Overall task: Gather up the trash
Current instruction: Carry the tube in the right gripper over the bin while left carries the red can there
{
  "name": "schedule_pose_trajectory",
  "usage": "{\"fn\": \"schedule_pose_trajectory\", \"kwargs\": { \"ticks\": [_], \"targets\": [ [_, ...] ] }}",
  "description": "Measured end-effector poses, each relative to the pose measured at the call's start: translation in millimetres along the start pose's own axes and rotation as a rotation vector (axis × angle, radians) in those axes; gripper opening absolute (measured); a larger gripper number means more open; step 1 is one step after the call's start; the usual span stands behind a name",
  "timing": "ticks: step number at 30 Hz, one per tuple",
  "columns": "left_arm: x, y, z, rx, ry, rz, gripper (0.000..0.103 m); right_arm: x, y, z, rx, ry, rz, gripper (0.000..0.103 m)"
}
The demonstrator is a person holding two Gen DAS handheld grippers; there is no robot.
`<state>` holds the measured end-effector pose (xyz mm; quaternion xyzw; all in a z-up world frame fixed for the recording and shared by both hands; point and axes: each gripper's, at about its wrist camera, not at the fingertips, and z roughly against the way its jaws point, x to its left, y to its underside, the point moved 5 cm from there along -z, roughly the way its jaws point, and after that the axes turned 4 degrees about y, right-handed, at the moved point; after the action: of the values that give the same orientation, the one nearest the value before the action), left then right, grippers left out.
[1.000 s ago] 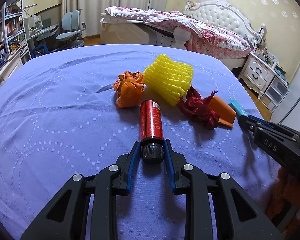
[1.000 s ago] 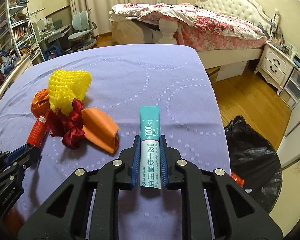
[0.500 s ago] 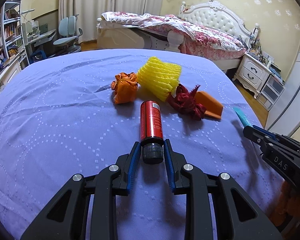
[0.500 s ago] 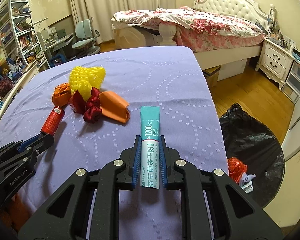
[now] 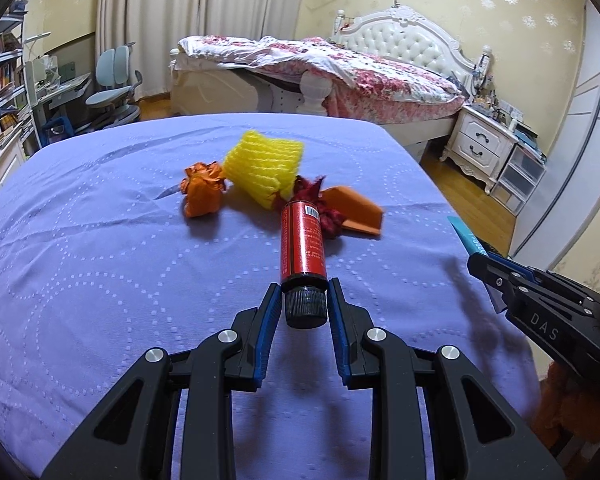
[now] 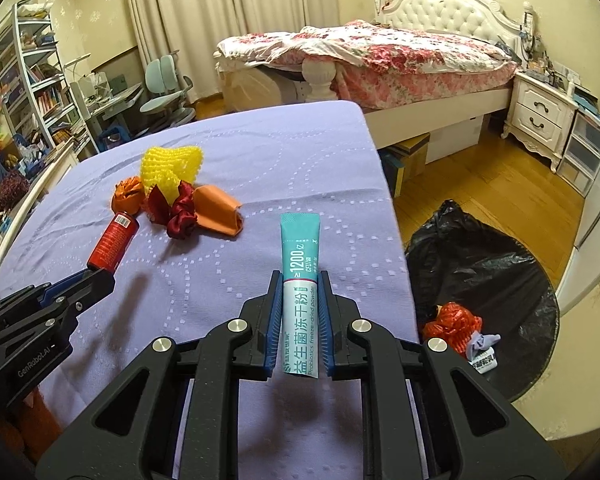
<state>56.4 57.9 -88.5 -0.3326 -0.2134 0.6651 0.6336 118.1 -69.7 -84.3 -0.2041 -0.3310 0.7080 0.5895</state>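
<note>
My left gripper [image 5: 303, 294] is shut on the black cap of a red bottle [image 5: 303, 240] and holds it above the purple tablecloth [image 5: 80, 260]. My right gripper [image 6: 300, 284] is shut on a teal and white sachet [image 6: 300, 272], held above the table's right side. On the cloth lie a yellow foam net [image 5: 264, 164], an orange crumpled wrapper [image 5: 202, 190], a dark red ribbon [image 6: 176, 210] and an orange paper piece [image 6: 218, 212]. A black trash bag [image 6: 492, 280] stands open on the floor to the right, with an orange-red net [image 6: 452, 322] inside.
The table's right edge [image 6: 396, 220] runs beside the bag. A bed [image 6: 380, 56] and a white nightstand [image 6: 540, 112] stand behind. A desk, chairs [image 6: 168, 92] and bookshelves [image 6: 32, 92] are at the back left.
Both grippers have risen with their items and drawn back; the right one has shifted right, so the trash bag shows more fully.
</note>
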Motion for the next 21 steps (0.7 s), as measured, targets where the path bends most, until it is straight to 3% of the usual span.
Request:
{"fn": "schedule_pose_trajectory", "kwargs": {
  "ticks": [10,21],
  "targets": [
    [-41,-11,1,-0.022,0.074,-0.068,0.027,-38,-2,20,-0.045,0.061,-0.062,0.017],
    [-111,-26,-17,-0.031,0.174,-0.176,0.027,-93,-8,34,-0.084,0.152,-0.143,0.017]
  ]
}}
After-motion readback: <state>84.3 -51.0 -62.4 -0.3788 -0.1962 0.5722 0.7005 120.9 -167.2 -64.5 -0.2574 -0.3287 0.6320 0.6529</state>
